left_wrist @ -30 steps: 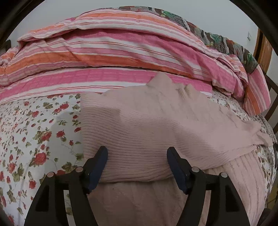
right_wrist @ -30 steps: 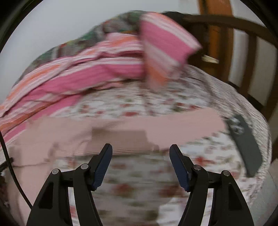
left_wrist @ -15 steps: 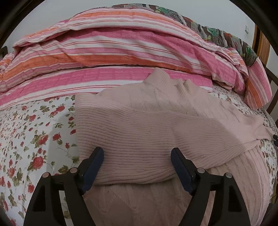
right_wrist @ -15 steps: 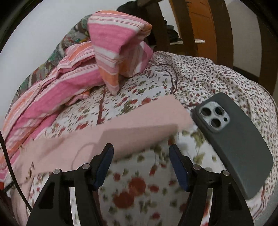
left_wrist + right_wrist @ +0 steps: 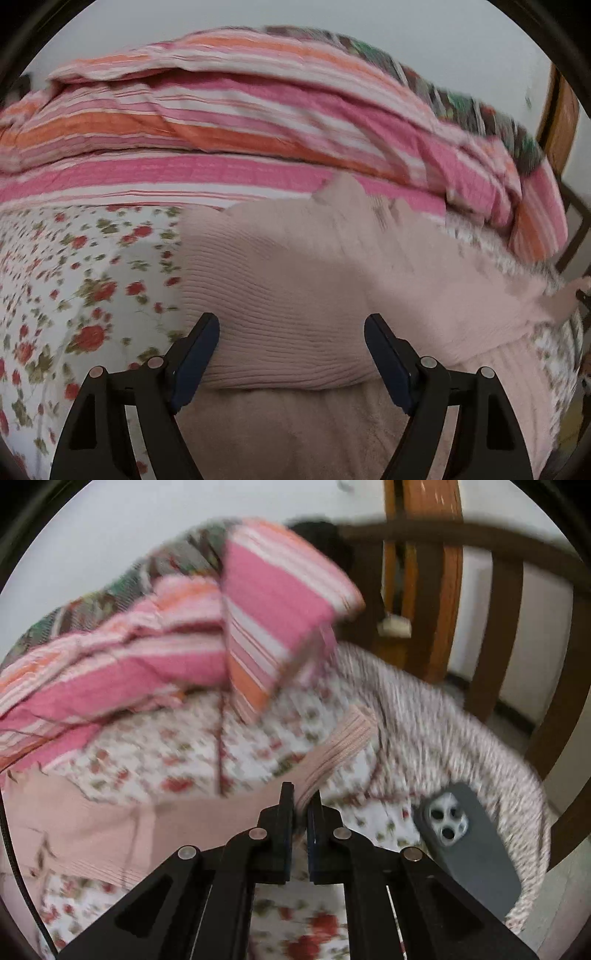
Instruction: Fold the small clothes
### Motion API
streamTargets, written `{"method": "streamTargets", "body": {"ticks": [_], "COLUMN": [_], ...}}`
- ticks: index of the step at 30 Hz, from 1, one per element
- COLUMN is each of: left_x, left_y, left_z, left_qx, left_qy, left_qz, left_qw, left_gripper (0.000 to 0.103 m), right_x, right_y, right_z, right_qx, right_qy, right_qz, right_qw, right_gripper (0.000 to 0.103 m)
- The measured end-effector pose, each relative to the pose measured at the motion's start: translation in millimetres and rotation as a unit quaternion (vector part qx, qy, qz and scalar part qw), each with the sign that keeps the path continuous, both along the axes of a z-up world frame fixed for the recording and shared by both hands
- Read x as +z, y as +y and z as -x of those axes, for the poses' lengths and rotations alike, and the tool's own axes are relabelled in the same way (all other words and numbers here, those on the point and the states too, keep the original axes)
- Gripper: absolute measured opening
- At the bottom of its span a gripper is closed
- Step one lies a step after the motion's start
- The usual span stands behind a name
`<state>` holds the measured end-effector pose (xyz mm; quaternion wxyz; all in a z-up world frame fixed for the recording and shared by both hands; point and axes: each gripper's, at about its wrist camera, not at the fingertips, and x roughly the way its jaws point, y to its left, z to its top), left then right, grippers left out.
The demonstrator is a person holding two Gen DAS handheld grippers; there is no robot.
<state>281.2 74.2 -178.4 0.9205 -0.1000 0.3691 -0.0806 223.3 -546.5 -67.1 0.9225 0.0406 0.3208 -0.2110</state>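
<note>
Pinching one pink sweater (image 5: 325,760), one phone (image 5: 469,853)

Bedroom interior, seen low across a bed.
Floral sheet (image 5: 85,280) under a heaped pink-and-orange striped quilt (image 5: 229,122); plain pale wall (image 5: 332,18) behind; dark wooden bed rails (image 5: 506,627) and orange-brown door frame (image 5: 424,590) at right.

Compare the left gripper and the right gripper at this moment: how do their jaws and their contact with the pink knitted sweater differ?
The left gripper has its jaws spread wide, while the right gripper has its jaws closed together. The left gripper holds nothing and sits over the folded body of the pink knitted sweater; the right gripper pinches the sweater's ribbed sleeve cuff, which rises off the floral bedsheet. Both have black arms and dark blue pads.
</note>
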Motion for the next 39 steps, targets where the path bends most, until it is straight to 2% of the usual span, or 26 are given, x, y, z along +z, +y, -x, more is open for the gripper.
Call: {"method": "streamTargets", "body": {"ticks": [5, 9, 12, 15, 20, 24, 28, 29, 31, 32, 33, 35, 38, 39], "left_x": [9.6, 18.7, 23.9, 26.4, 25.8, 23.4, 19.2, 18.8, 18.7, 18.3, 17.9, 16.6, 16.1, 16.4], "left_y": [37.8, 63.6, 87.0, 109.0, 135.1, 152.3, 165.4, 165.3, 162.0, 159.1, 156.1, 148.1, 132.7, 127.4], "left_z": [16.5, 30.0, 40.0, 46.0, 49.8, 49.3, 46.3, 46.3, 45.4, 44.6, 43.9, 41.9, 40.6, 40.3], "left_qx": [0.042, 0.074, 0.097, 0.121, 0.155, 0.173, 0.177, 0.175, 0.168, 0.162, 0.156, 0.138, 0.103, 0.093], "left_qy": [-0.014, -0.033, -0.039, -0.043, -0.044, -0.042, -0.032, -0.032, -0.033, -0.032, -0.032, -0.029, -0.026, -0.026], "left_qz": [0.055, 0.05, 0.059, 0.068, 0.071, 0.061, 0.074, 0.074, 0.065, 0.063, 0.062, 0.067, 0.073, 0.074], "left_qw": [0.9975, 0.9955, 0.9927, 0.9894, 0.9844, 0.9821, 0.981, 0.9813, 0.983, 0.9842, 0.9853, 0.9878, 0.9916, 0.9925], "left_gripper": [0.082, 0.082, 0.082, 0.082, 0.082, 0.082, 0.082, 0.082, 0.082, 0.082, 0.082, 0.082, 0.082, 0.082], "right_x": [63.3, 100.6, 116.4, 118.6, 89.1, 30.2, -37.3, -49.3, -68.0, -72.7, -72.4, -60.5, -36.9, -31.2], "right_y": [81.2, 163.2, 223.2, 293.5, 408.6, 488.5, 532.0, 537.0, 540.0, 539.5, 537.1, 522.4, 485.3, 475.9], "right_z": [0.7, -7.3, -16.1, -32.8, -60.0, -72.1, -77.9, -81.5, -88.2, -90.2, -89.6, -80.5, -57.1, -53.4], "right_qx": [0.058, 0.124, 0.173, 0.229, 0.327, 0.398, 0.417, 0.418, 0.424, 0.431, 0.437, 0.445, 0.45, 0.449], "right_qy": [-0.057, -0.081, -0.091, -0.089, -0.058, 0.0, 0.066, 0.083, 0.124, 0.143, 0.151, 0.137, 0.091, 0.079], "right_qz": [0.051, 0.061, 0.061, 0.056, 0.013, -0.025, -0.031, -0.032, -0.049, -0.063, -0.074, -0.081, -0.076, -0.073], "right_qw": [0.995, 0.987, 0.979, 0.968, 0.943, 0.917, 0.906, 0.904, 0.896, 0.889, 0.884, 0.881, 0.885, 0.887], "right_gripper": [0.006, 0.006, 0.006, 0.006, 0.006, 0.006, 0.006, 0.008, 0.026, 0.043, 0.051, 0.053, 0.072, 0.073]}}
